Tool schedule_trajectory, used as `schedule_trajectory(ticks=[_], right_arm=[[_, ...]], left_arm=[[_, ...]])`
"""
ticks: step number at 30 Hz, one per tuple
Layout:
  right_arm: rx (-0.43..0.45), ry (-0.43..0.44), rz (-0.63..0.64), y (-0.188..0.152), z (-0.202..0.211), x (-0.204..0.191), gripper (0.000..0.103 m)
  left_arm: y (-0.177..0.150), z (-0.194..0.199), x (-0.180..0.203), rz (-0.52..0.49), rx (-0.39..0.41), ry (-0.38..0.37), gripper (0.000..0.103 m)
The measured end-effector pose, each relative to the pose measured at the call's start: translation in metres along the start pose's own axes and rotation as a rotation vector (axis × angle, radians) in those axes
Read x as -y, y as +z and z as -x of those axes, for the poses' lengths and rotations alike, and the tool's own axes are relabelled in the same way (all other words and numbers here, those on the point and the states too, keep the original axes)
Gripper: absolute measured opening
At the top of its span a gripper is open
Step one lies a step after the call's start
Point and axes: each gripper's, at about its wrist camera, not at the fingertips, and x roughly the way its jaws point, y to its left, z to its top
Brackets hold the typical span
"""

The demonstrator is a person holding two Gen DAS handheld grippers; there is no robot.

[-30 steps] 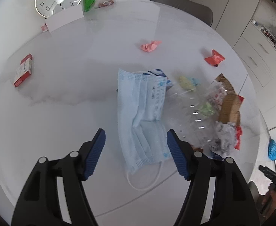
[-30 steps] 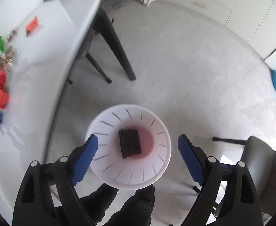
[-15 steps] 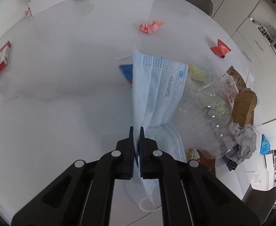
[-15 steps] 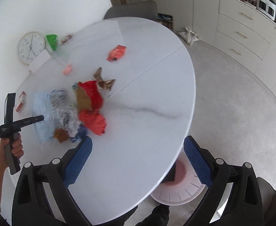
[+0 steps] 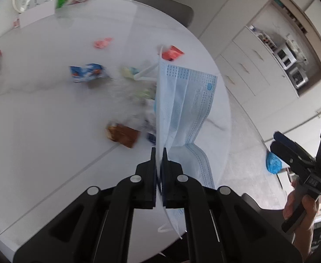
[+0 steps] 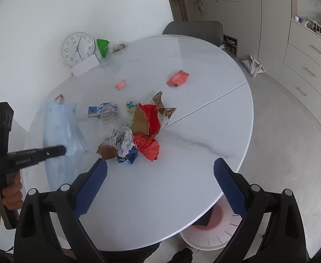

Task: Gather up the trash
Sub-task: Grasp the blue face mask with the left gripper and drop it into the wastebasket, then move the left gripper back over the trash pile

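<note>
My left tool [image 5: 159, 153] is clamped on the face mask [image 5: 182, 100], lifted clear of the table [image 6: 182, 175]; right tool [image 6: 160, 182] is wide apart, empty, ready for the wrapper pile [image 6: 145, 131].

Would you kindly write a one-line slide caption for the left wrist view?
Left gripper shut on a blue face mask, lifted above the littered white table.

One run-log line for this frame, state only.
left gripper: shut on face mask, lifted | right gripper: open, empty | bin: floor beside table
</note>
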Motion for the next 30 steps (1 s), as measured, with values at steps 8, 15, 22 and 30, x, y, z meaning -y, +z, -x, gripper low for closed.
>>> schedule_trajectory(ticks=[8, 15, 22, 30], right_arm=[[0.002, -0.122, 0.056, -0.022, 0.061, 0.06, 0.097], [-0.051, -0.144, -0.031, -0.057, 0.07, 0.13, 0.097], [-0.094, -0.142, -0.046, -0.077, 0.056, 0.165, 0.097], [-0.093, -0.127, -0.076, -0.078, 0.054, 0.18, 0.097]], left_arm=[[-0.04, -0.089, 0.135, -0.134, -0.153, -0.137, 0.003], [-0.08, -0.178, 0.206, -0.219, -0.277, -0.066, 0.003], [-0.088, -0.223, 0.226, -0.234, -0.31, 0.075, 0.052], [-0.068, -0.202, 0.242, -0.245, -0.241, 0.096, 0.071]])
